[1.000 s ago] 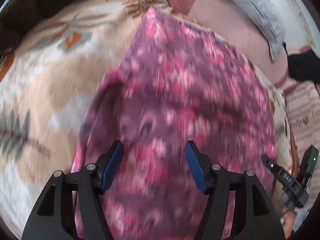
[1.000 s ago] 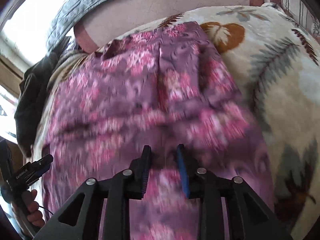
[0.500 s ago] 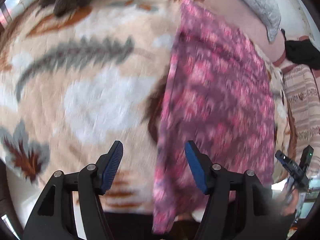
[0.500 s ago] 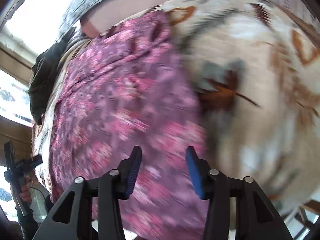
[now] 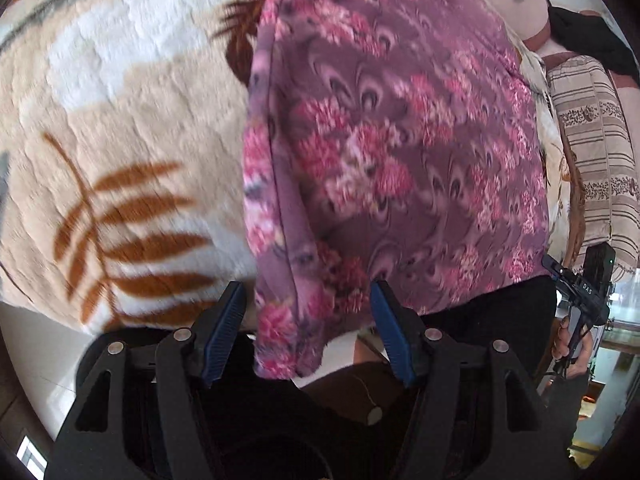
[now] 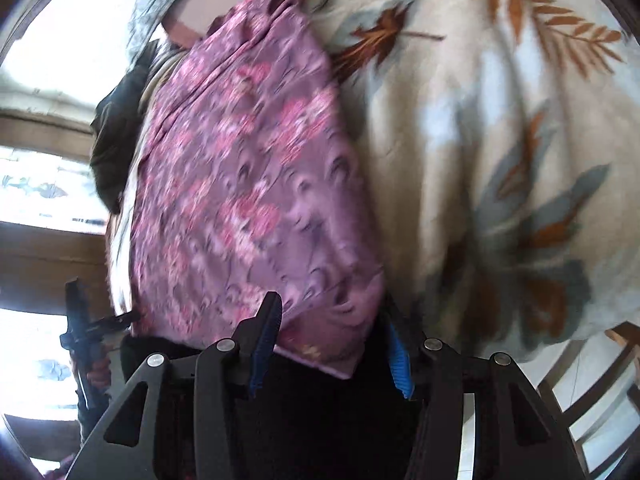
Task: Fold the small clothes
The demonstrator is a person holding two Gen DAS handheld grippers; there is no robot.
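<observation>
A purple garment with pink flowers (image 5: 392, 140) lies spread on a cream blanket with leaf prints (image 5: 120, 120); its near edge hangs over the bed's front. My left gripper (image 5: 306, 308) is open, its jaws on either side of the garment's near left corner, not closed on it. In the right wrist view the same garment (image 6: 248, 184) shows, and my right gripper (image 6: 332, 336) is open with the near right corner between its jaws. The right gripper also shows at the right edge of the left wrist view (image 5: 580, 288), and the left gripper at the left of the right wrist view (image 6: 86, 328).
Pink and grey bedding (image 6: 160, 12) and a dark cloth (image 6: 116, 128) lie beyond the garment's far end. A striped cushion (image 5: 596, 152) stands at the far right. The blanket (image 6: 500, 140) drops off at the bed's front edge. A wooden chair (image 6: 600, 400) stands at the lower right.
Both grippers have pulled back from above the garment's middle to its near edge at the bed's front. The right gripper's jaws have opened wider. The left jaws stayed open.
</observation>
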